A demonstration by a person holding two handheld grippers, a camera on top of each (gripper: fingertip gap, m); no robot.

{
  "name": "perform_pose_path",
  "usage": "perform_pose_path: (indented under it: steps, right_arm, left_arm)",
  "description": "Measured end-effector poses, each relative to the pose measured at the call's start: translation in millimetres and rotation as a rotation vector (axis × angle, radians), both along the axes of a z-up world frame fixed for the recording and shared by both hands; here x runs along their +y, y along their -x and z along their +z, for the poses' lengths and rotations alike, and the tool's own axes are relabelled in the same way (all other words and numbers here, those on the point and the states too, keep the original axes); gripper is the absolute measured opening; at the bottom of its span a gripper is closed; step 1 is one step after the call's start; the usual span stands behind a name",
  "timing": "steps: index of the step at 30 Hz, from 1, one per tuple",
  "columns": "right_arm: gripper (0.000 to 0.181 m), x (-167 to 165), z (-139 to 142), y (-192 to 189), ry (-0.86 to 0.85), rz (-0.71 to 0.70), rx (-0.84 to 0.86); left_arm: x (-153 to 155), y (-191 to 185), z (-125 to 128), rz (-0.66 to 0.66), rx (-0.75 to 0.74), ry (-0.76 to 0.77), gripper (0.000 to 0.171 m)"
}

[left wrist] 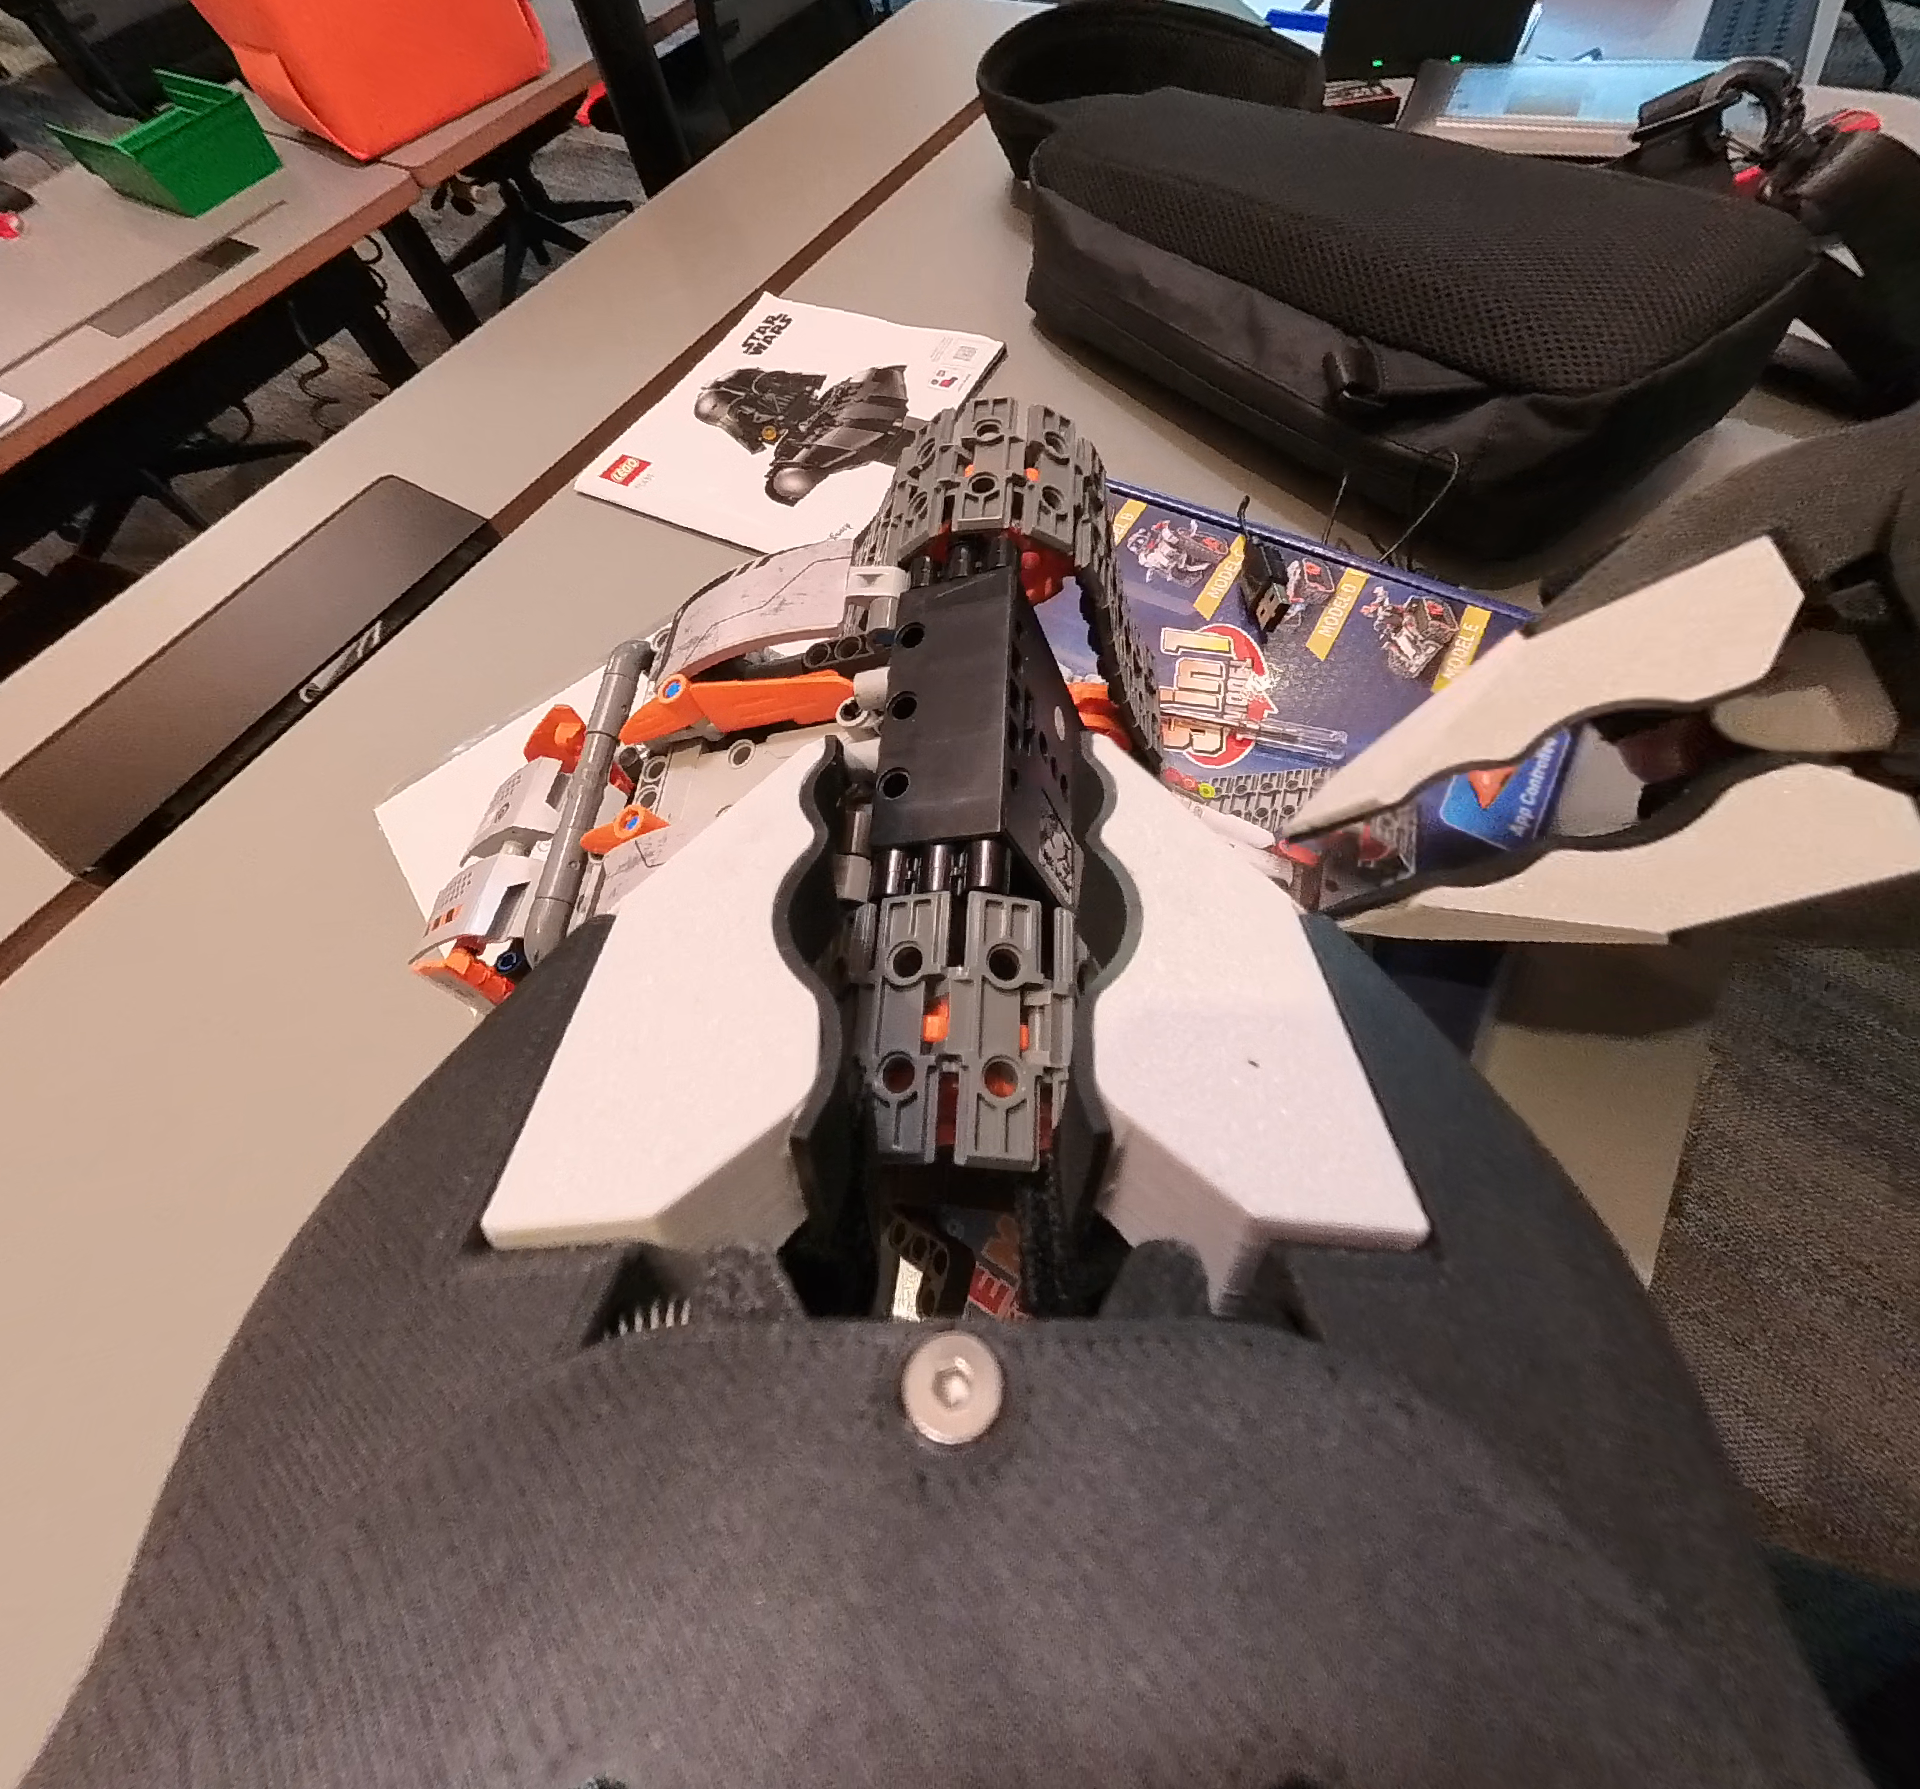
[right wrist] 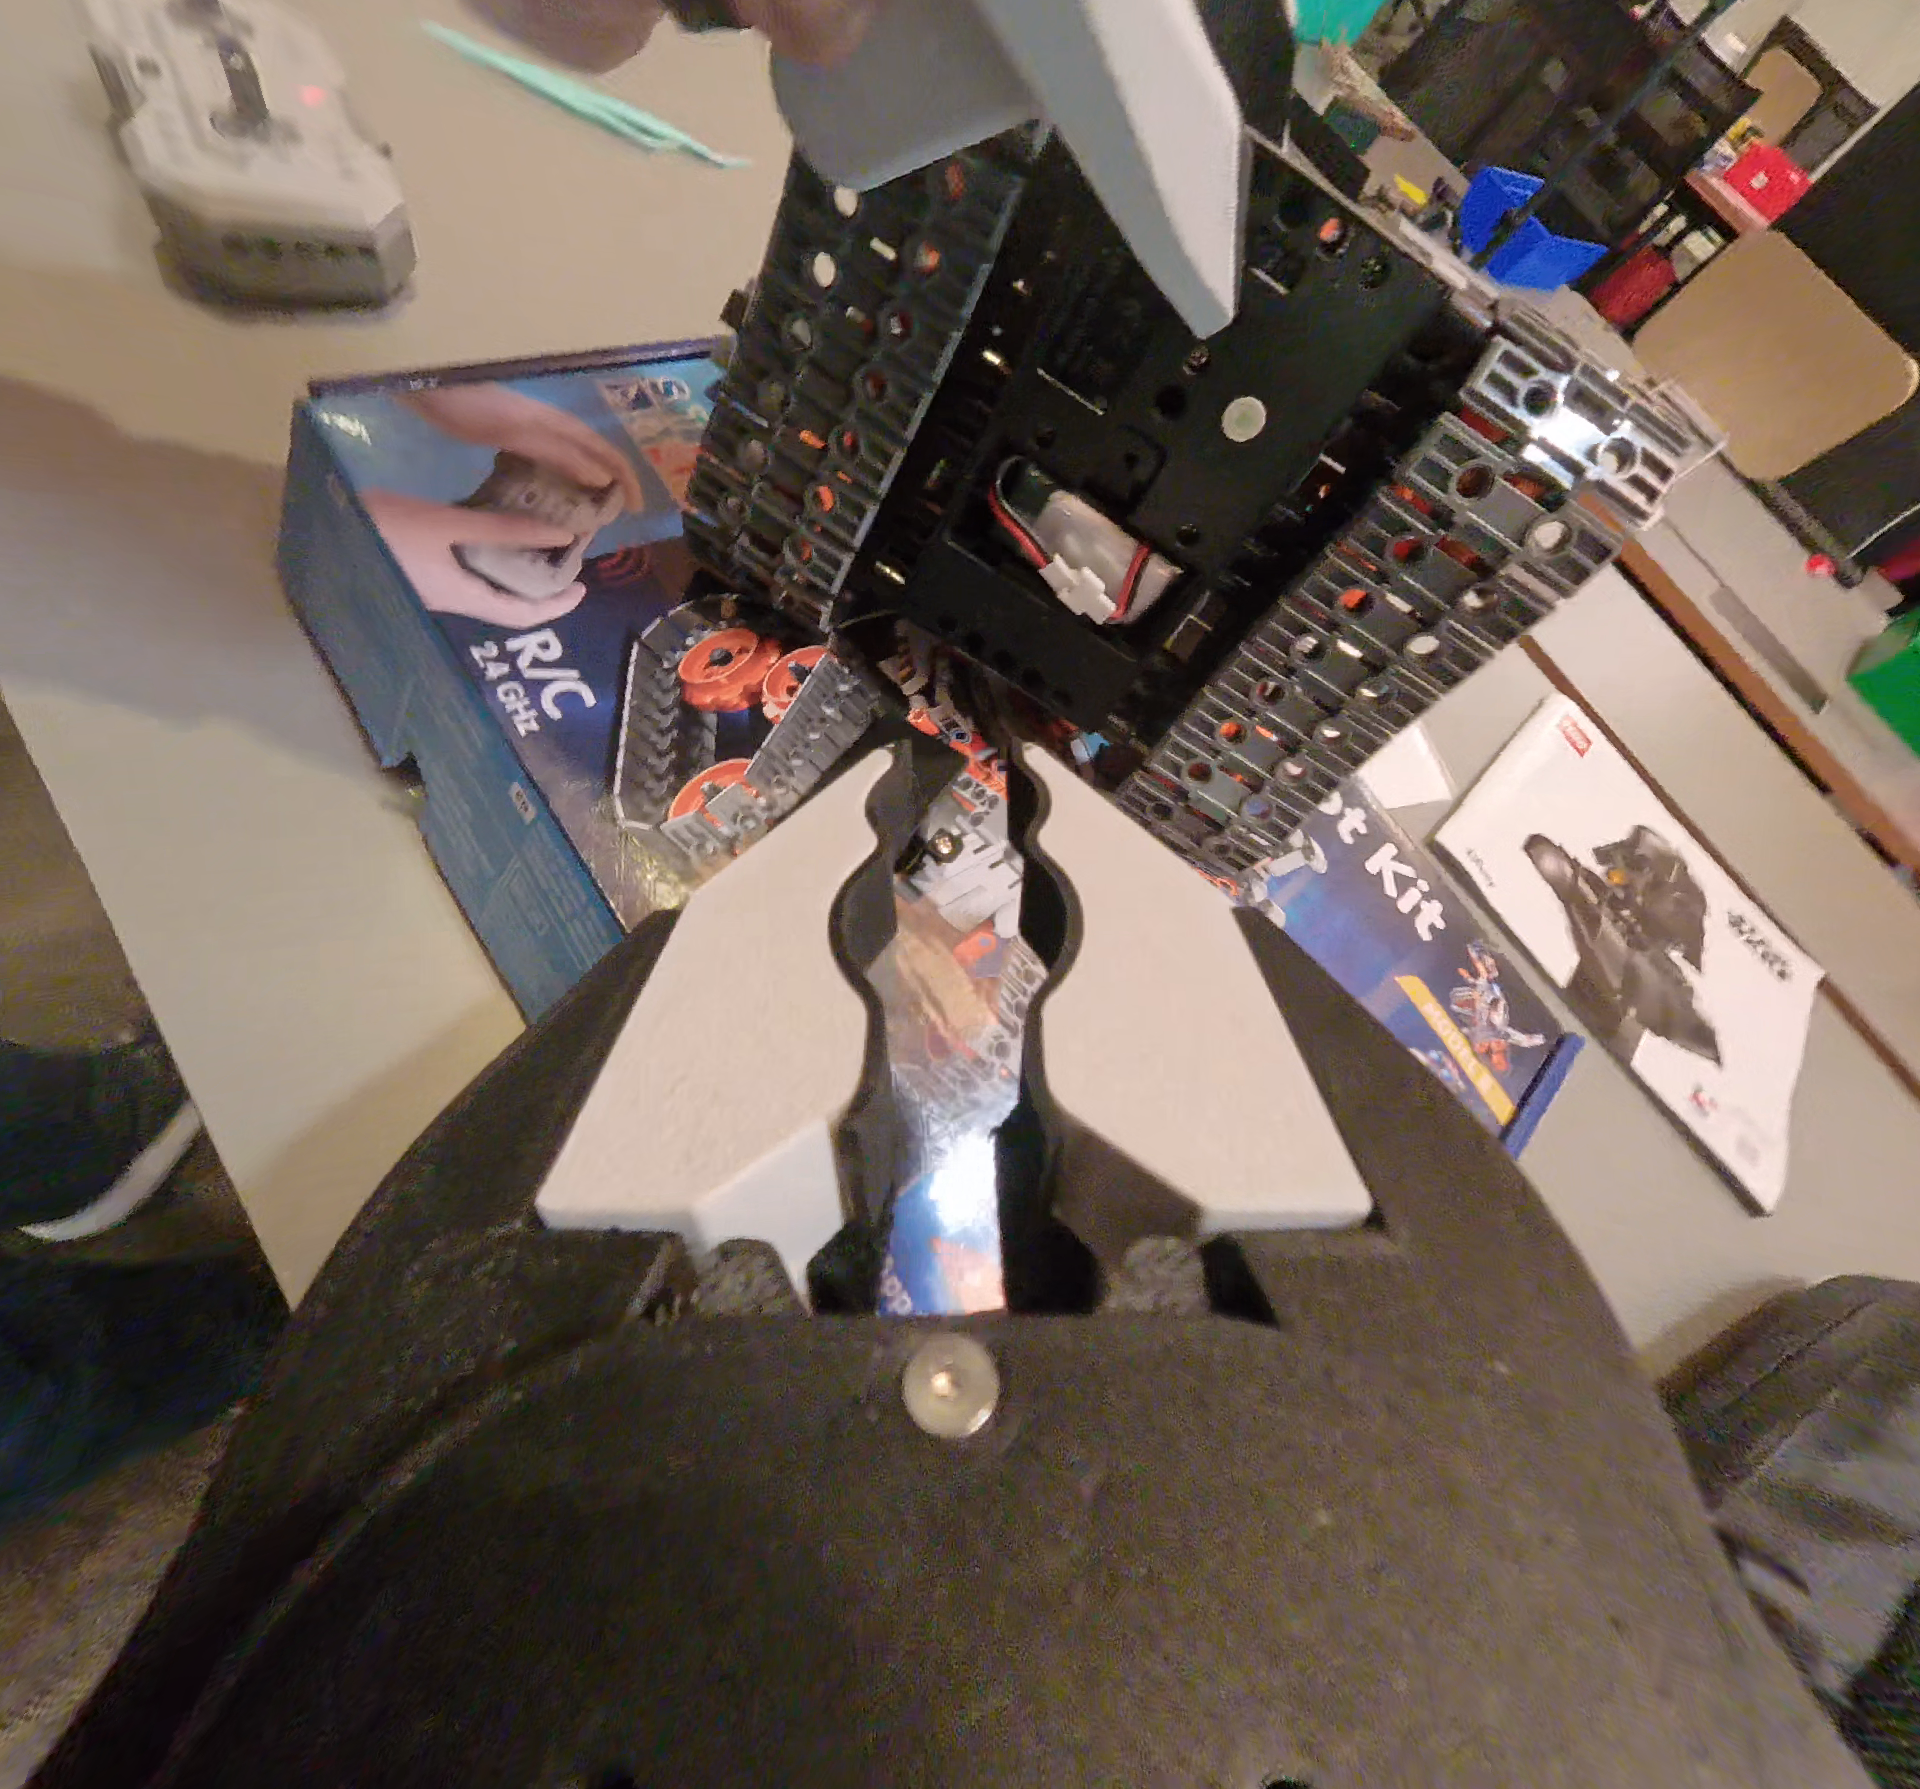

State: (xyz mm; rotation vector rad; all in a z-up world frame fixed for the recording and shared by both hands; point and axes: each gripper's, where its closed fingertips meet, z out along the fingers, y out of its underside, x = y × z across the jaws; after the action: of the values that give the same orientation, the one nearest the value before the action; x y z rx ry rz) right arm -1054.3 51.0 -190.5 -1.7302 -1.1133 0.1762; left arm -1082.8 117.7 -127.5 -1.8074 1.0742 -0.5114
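The left gripper (left wrist: 956, 783) is clamped on the tracked brick-built vehicle (left wrist: 966, 700), its white fingers (left wrist: 686, 991) pressed on either side of one grey tread and the black body, holding it above the grey table (left wrist: 208, 1064). To the right, the right gripper (right wrist: 956, 773) has its fingers nearly together at the vehicle's lower edge; whether it pinches anything cannot be told. A blue kit box (right wrist: 468, 617) lies beneath, a white instruction booklet (right wrist: 1621, 918) farther right.
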Motion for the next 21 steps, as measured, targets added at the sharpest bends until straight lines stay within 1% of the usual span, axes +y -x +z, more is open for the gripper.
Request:
perform_pose_path:
  steps: [2,5,15,18,21]
  right_arm:
    - [0.017,2.9,4.0,3.6,0.015,-0.016,0.056]
    - [0.019,12.9,10.2,7.3,-0.022,-0.048,0.065]
    - [0.020,37.6,6.5,31.2,-0.167,0.050,-0.102]
    - [0.017,41.5,4.6,35.1,-0.203,0.076,-0.125]
    - [0.012,42.0,4.2,37.4,-0.204,0.091,-0.133]
  left_arm:
    - [-0.5,-0.1,-0.1,-0.005,0.005,-0.001,0.041]
    - [-0.6,0.6,0.3,0.003,0.004,-0.002,0.041]
    - [0.6,3.4,0.6,0.036,0.026,-0.022,0.040]
    - [2.1,5.2,0.0,0.049,0.036,-0.030,0.040]
    - [3.2,6.6,-0.3,0.051,0.030,-0.026,0.040]
